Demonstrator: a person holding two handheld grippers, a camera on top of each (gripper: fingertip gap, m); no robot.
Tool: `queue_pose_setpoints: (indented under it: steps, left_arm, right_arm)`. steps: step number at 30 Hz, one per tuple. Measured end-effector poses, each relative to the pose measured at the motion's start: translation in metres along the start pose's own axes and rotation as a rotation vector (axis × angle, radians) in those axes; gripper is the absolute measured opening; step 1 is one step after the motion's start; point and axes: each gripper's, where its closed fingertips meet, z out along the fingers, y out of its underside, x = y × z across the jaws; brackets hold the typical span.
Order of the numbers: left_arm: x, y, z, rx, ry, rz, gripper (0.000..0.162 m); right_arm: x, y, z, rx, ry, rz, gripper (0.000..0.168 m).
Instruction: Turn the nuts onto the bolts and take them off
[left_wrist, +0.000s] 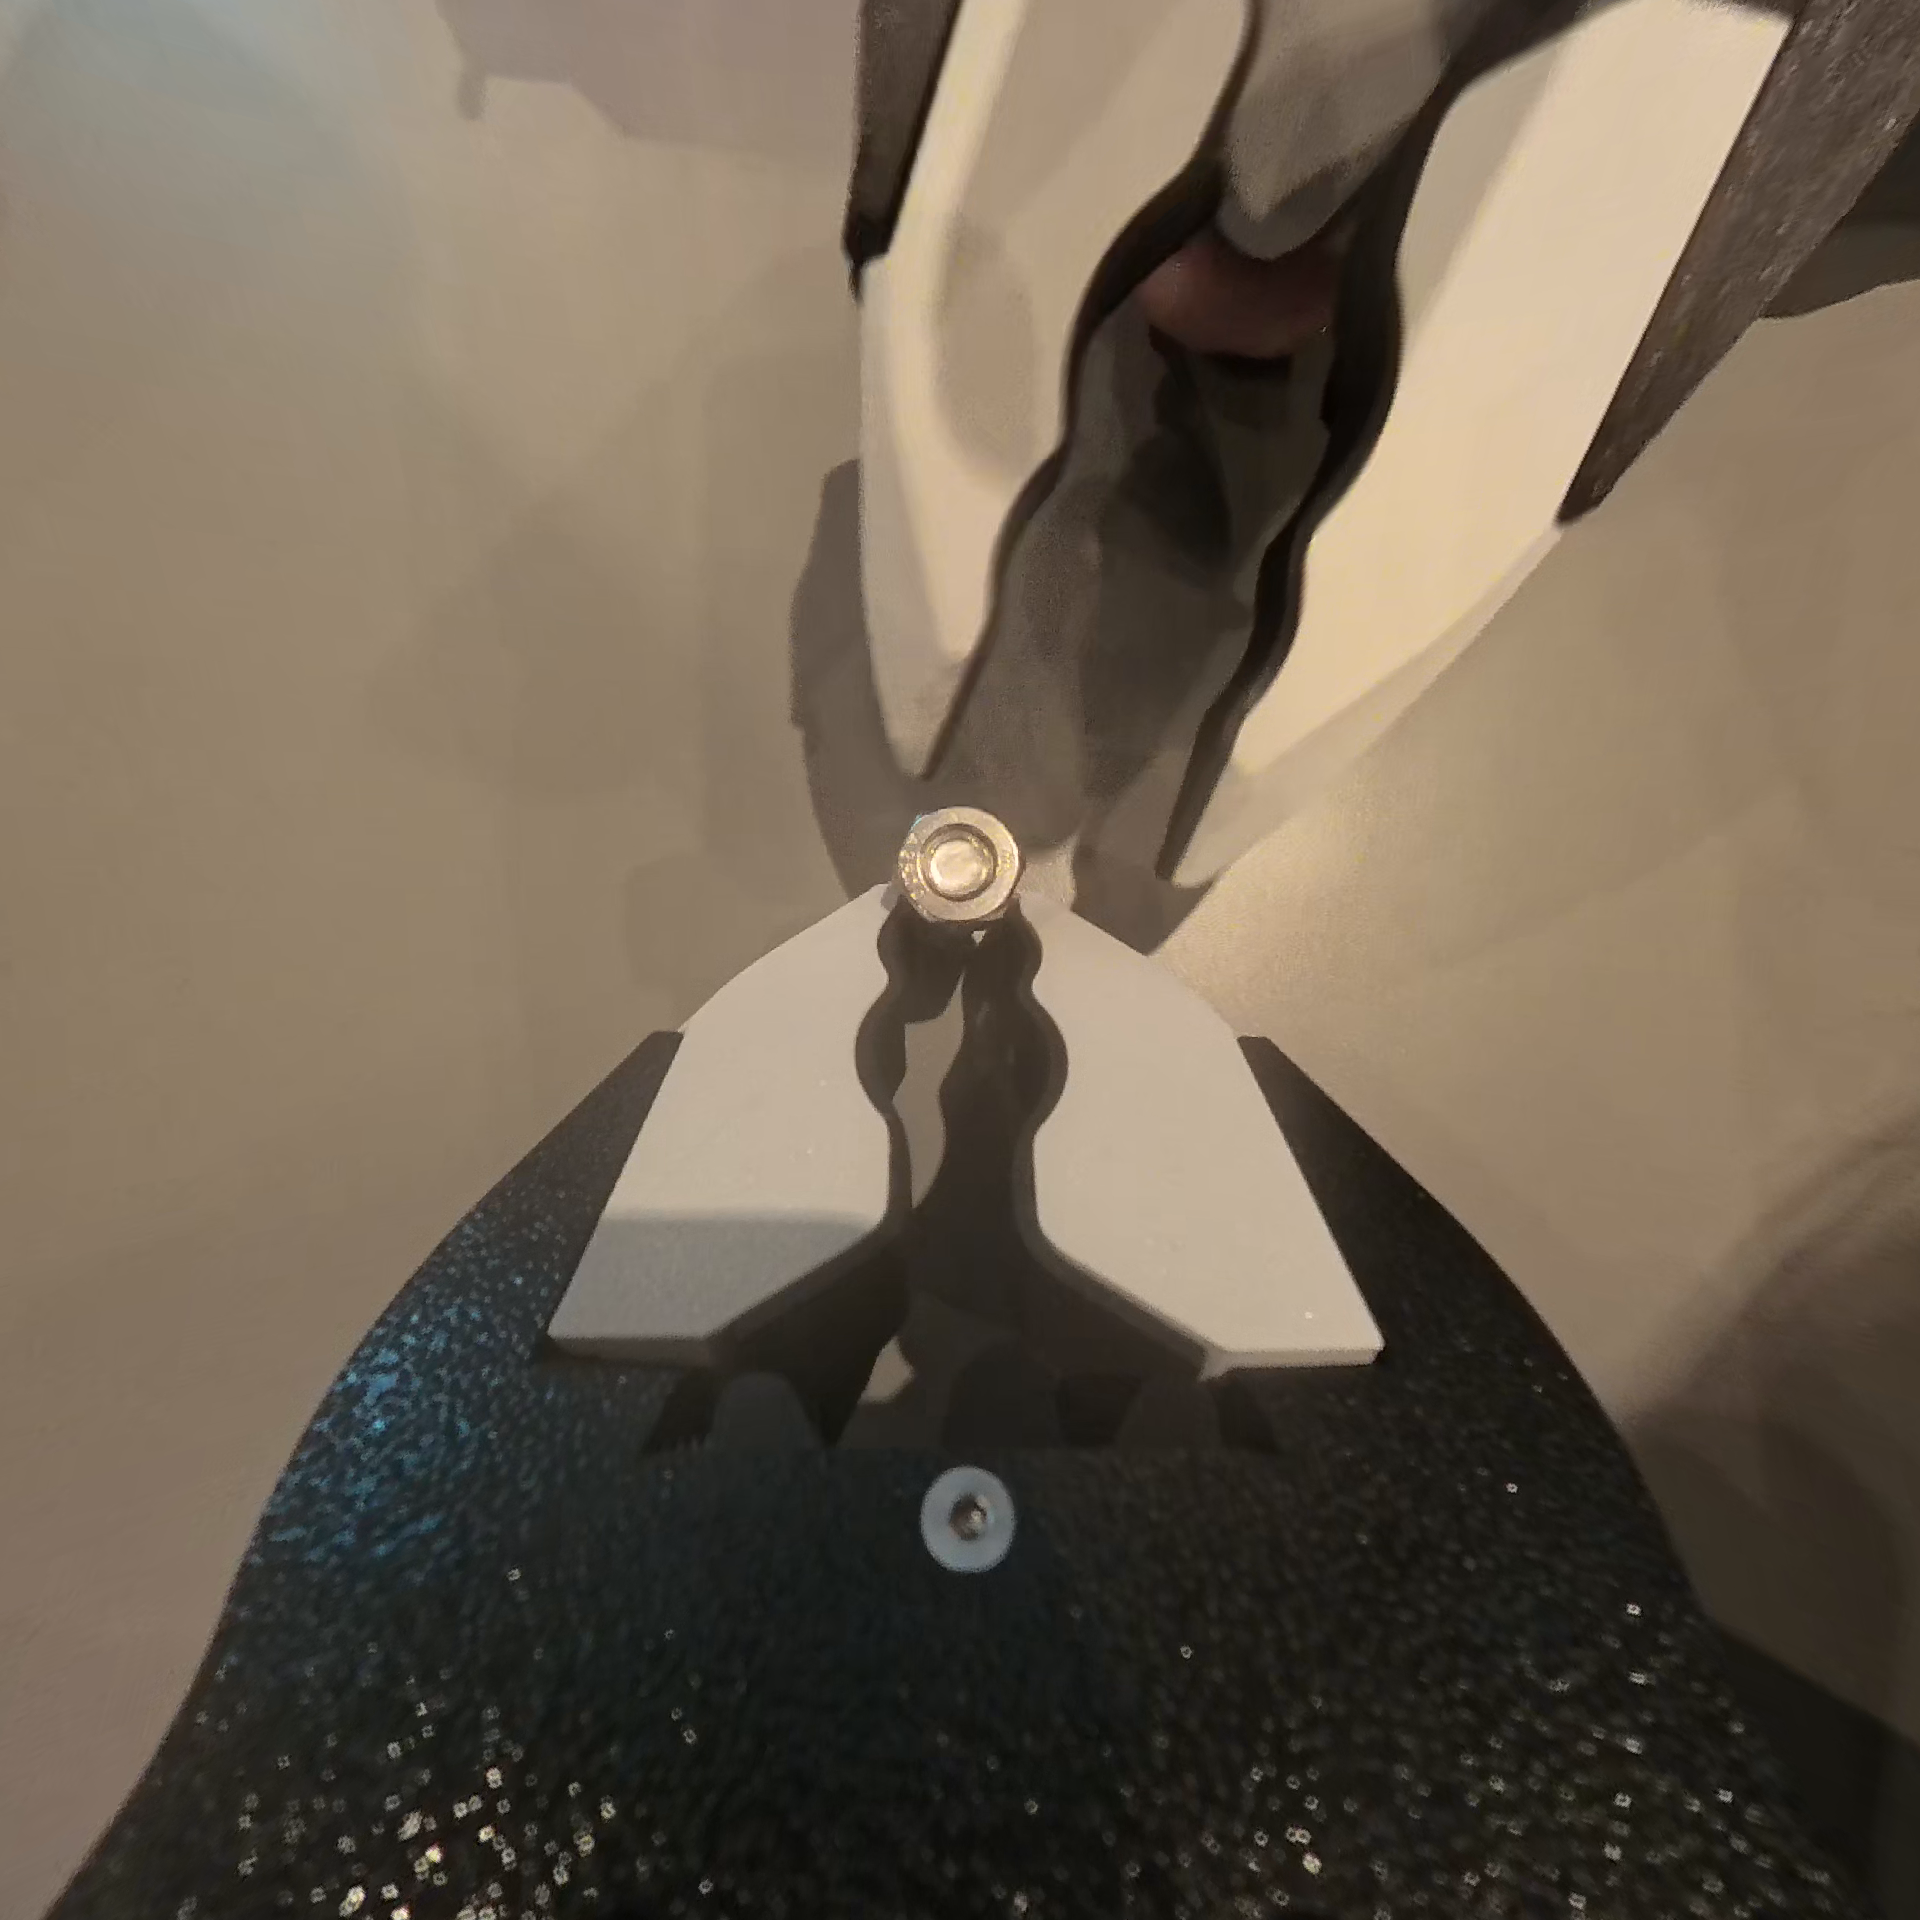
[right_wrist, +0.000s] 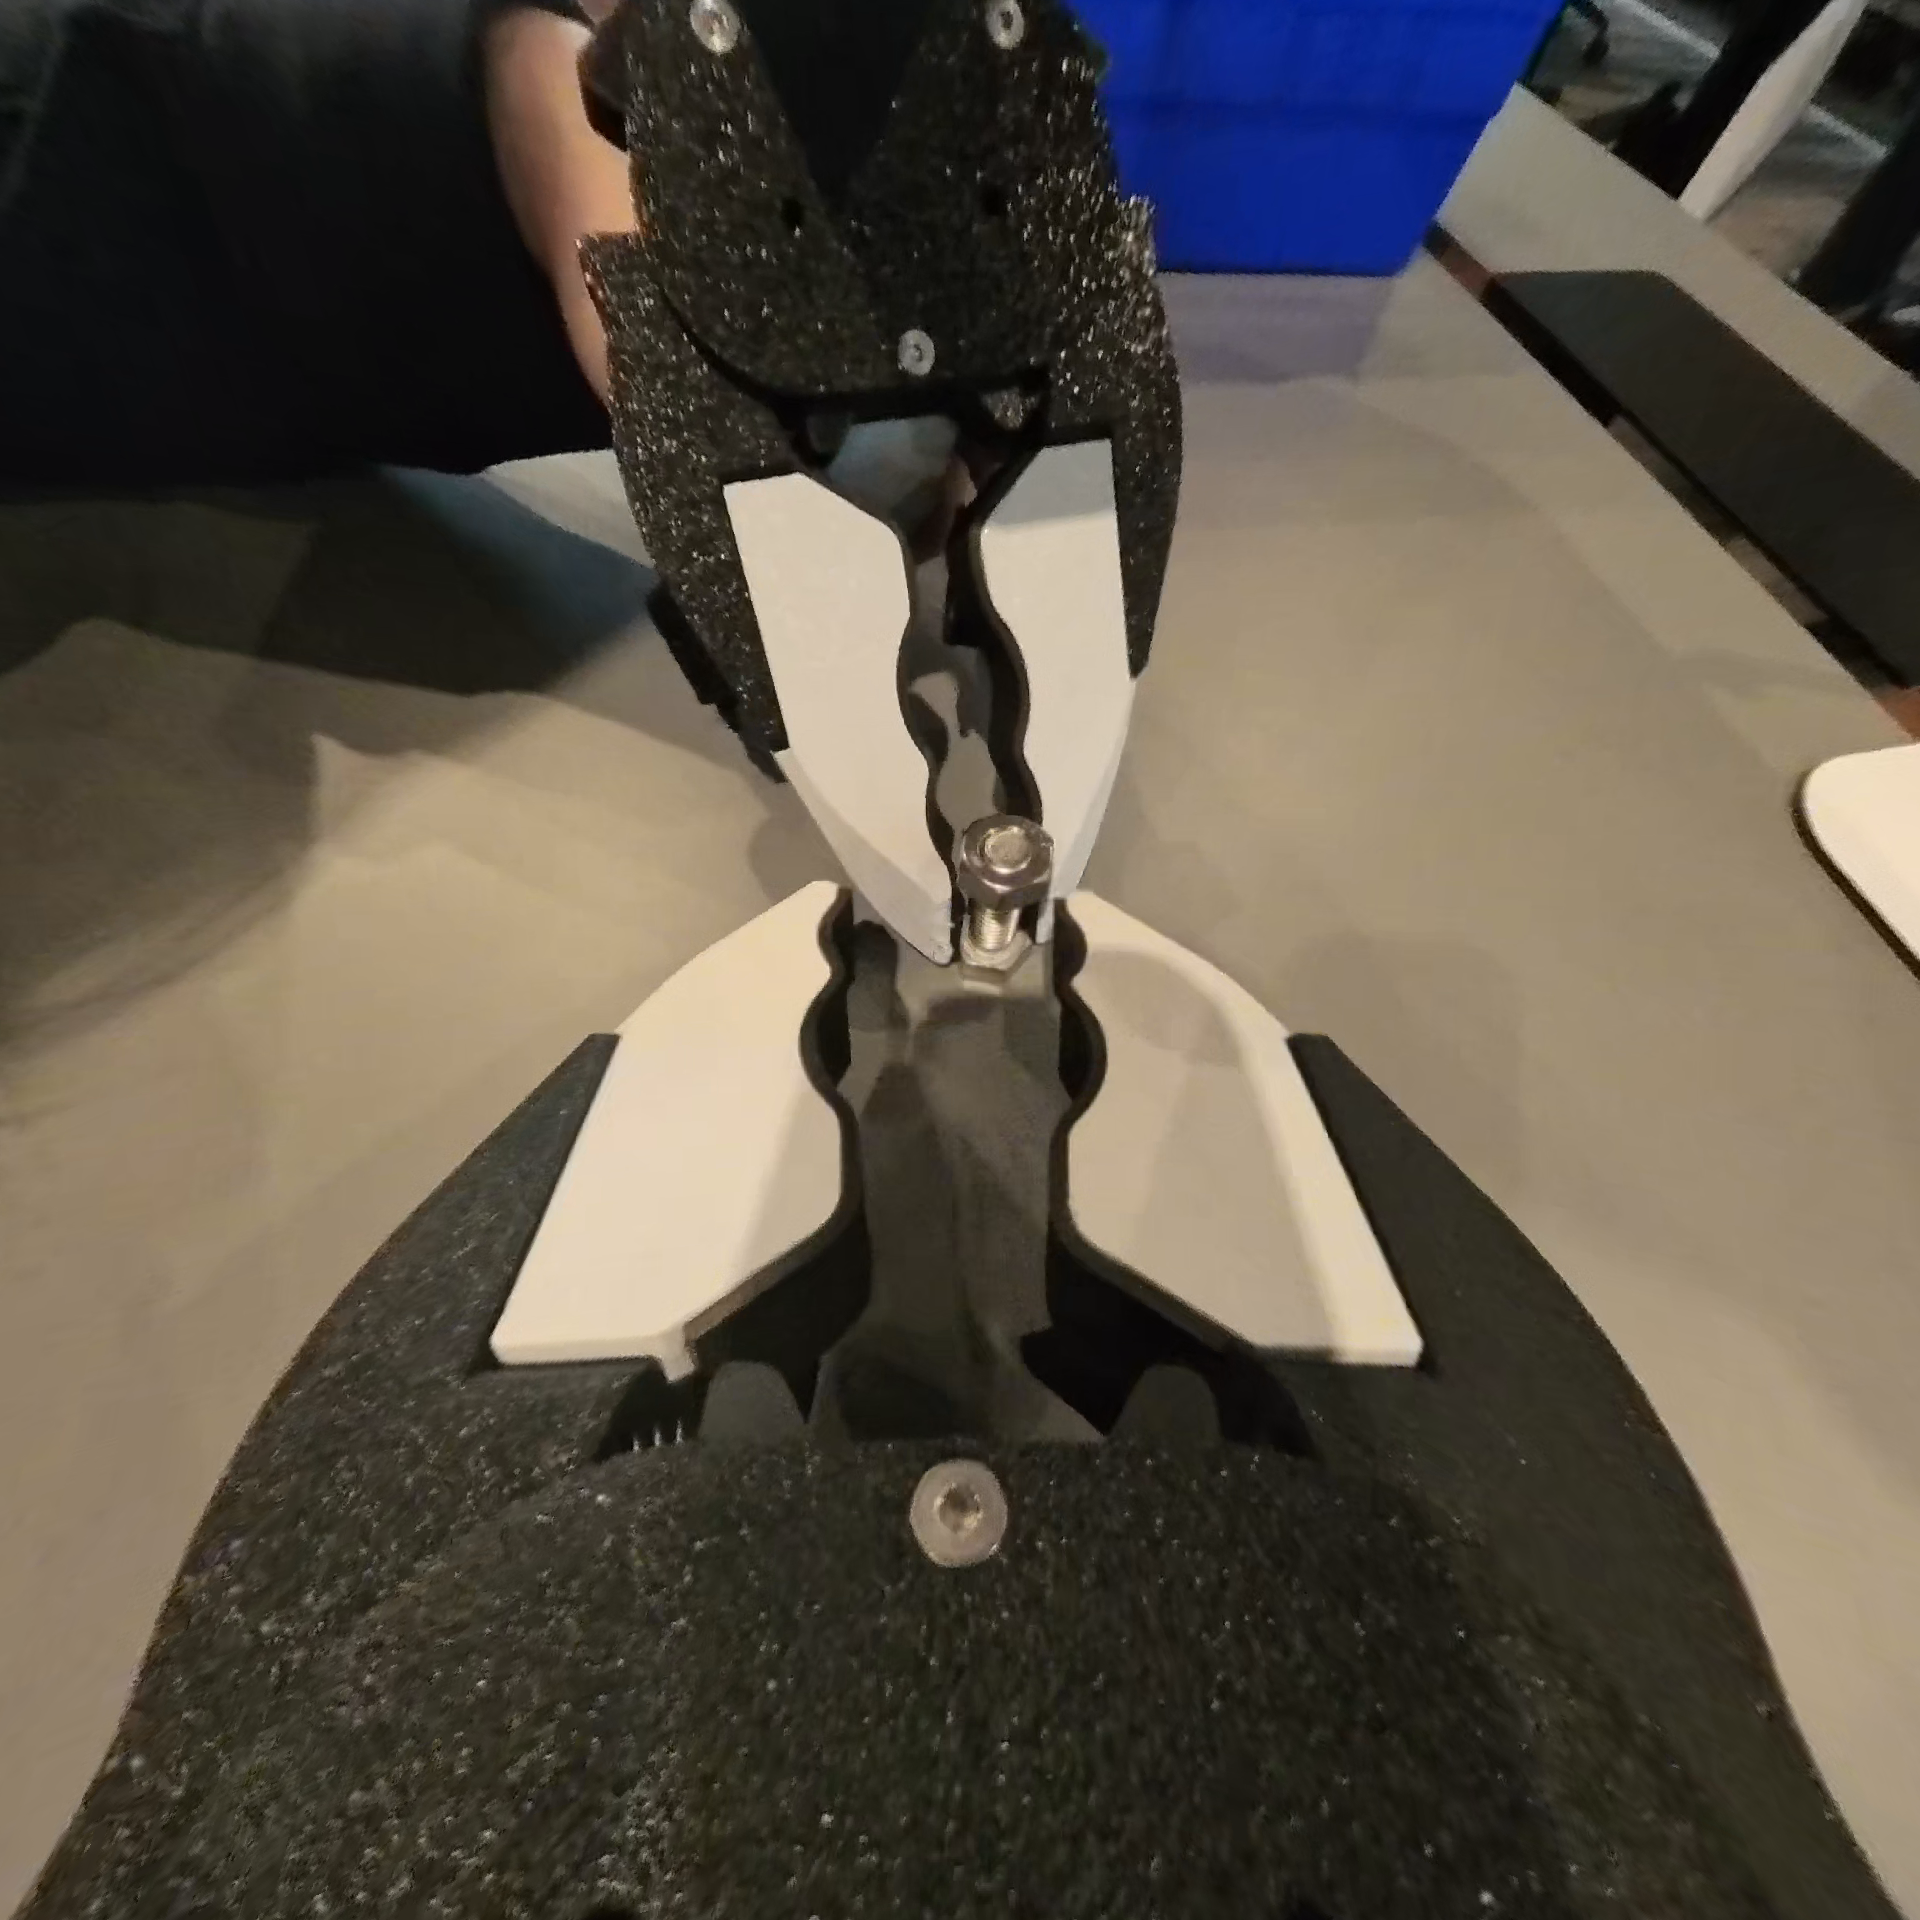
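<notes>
- Left gripper is pinched on the bolt, tips clamping the threaded shank just under the nut. Assembly is held in the air above the grey table.
- Right gripper is spread, not gripping anything. Its tips flank the bolt's lower end, below the left gripper's tips.
- The nut sits at the free end of the bolt, roughly flush with it. Can't tell how many threads are engaged.
- Risk 1: the right tips close too low and catch the shank or the left fingertips instead of the nut. Likely cause is poor clearance, since both pairs of tips crowd the same short bolt.
- Risk 2: the bolt spins with the nut. Smooth pads on a threaded shank make a weak hold against torque, so turning could just rotate the whole piece.
- Risk 3: side load from the right gripper levers the bolt out of the left pinch. It drops to the table and rolls.
- Risk 4: if the nut is on by only a thread or so, a bump or one loosening turn frees it uncaught.
- Risk 5: if tightening, an off-axis grab could cross-thread the nut.
- Left wrist view shows the right gripper blurred, so fine alignment there is hard to judge.
</notes>
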Motion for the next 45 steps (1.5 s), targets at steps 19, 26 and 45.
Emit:
queue_pose_setpoints:
  steps: [19,26,45]
  left_arm:
    - [0.000,0.000,0.000,0.022,0.014,-0.007,0.016]
    - [0.001,0.000,0.000,0.020,0.012,-0.006,0.016]
    - [0.000,0.000,0.000,0.026,0.010,-0.008,0.016]
  right_arm:
    - [-0.006,0.000,-0.004,0.007,-0.036,-0.005,0.027]
    - [-0.013,0.003,-0.001,-0.021,-0.082,-0.039,0.030]
    - [0.003,-0.002,0.000,0.014,0.000,0.012,0.037]
